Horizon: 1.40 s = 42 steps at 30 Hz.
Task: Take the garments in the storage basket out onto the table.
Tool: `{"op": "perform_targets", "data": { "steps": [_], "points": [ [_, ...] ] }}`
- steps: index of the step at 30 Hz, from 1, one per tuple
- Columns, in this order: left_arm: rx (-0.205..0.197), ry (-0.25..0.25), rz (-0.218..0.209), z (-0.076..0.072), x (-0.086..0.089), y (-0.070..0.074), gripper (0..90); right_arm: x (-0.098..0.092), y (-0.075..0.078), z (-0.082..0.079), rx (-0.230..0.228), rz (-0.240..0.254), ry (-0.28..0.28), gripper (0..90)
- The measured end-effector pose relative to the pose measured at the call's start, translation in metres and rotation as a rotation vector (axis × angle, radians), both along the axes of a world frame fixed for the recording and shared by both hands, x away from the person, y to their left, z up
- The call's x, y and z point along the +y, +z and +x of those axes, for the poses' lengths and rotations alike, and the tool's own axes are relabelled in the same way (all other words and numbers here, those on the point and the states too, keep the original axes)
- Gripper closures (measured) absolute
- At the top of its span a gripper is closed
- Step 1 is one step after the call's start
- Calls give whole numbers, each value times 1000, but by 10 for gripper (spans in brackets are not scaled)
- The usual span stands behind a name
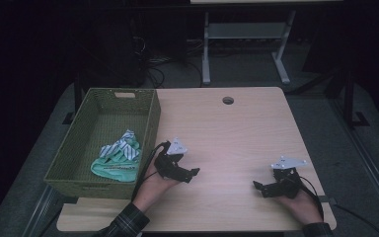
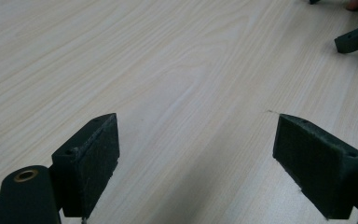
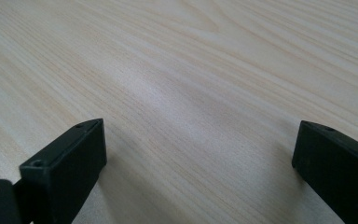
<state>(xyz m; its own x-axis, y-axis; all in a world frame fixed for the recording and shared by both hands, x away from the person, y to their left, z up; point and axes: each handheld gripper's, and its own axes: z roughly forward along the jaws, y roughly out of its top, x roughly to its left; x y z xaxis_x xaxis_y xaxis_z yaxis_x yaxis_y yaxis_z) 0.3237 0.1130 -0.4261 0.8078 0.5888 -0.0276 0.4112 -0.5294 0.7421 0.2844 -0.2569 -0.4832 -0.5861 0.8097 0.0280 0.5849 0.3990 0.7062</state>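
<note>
A green-and-white cloth (image 1: 117, 159) lay bunched in the near part of a woven green basket (image 1: 152, 118) at the table's left edge. Just beside the basket's right wall, the left gripper (image 1: 193, 172) rested low over the bare wooden table (image 1: 237, 133), its jaws spread wide and empty. The right gripper (image 1: 256, 186), well apart near the right front edge, was likewise wide and empty. Any reach for the cloth would likely need the left gripper lifted clear over the basket's rim before descending. Open tabletop stretched between and beyond both grippers, up to a cable hole (image 1: 228, 100).
</note>
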Motion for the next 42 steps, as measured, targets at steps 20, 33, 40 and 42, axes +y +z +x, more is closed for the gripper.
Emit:
{"op": "perform_targets", "data": {
  "steps": [20, 33, 40, 42],
  "points": [
    [2, 0, -4, 0, 0, 12, 140, 0, 0, 0, 1, 0, 0, 25],
    [-16, -5, -6, 1, 1, 22, 140, 0, 0, 0, 5, 2, -2, 25],
    [-18, -9, -6, 0, 1, 29, 141, 0, 0, 0, 5, 2, -2, 25],
    [-18, -10, -5, 0, 0, 30, 141, 0, 0, 0, 5, 2, -2, 25]
  ]
}}
